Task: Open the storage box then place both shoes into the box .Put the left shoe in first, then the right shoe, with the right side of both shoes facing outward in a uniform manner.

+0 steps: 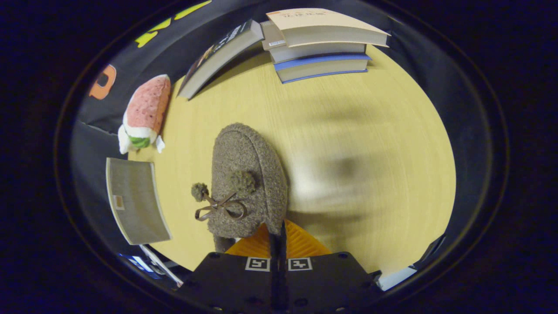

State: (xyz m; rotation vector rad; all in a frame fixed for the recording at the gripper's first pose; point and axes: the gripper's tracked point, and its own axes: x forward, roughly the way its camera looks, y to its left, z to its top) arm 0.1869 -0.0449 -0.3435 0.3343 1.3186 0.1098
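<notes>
I had the fuzzy grey-brown slipper-style shoe with pompoms and a ribbon bow (pixel 244 183) hanging just ahead of the gripper (pixel 277 237), above the pale wooden tabletop (pixel 370 144). The orange fingers (pixel 305 246) were drawn nearly together, apparently pinching the shoe's back rim, though the contact itself was hidden. I judged it light and soft, prone to flop or twist, so a firm hold on the stiffer rim seemed best.
</notes>
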